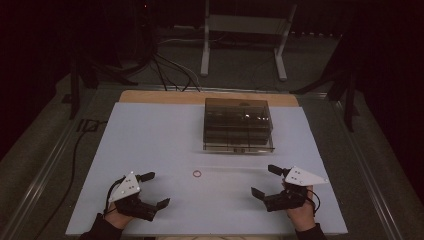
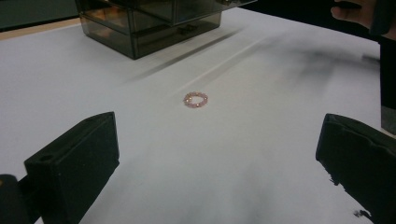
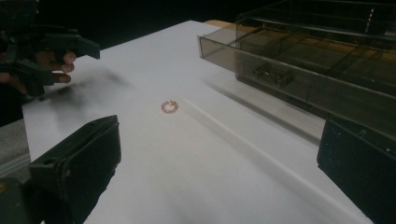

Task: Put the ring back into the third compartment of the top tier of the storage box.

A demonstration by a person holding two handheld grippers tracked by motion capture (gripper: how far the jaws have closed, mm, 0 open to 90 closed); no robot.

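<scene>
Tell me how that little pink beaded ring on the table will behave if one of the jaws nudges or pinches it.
The beaded ring looks tiny and thin, so it is probably very light and would slide on the smooth white table. Lying flat, it seems unlikely to roll. Being strung beads, it may flex or slip from wide jaws.

A white frame stand (image 1: 244,30) and black cables (image 1: 167,70) are seen on the grey floor (image 1: 310,70) beyond the white tabletop (image 1: 150,145), with darkness all around.
</scene>
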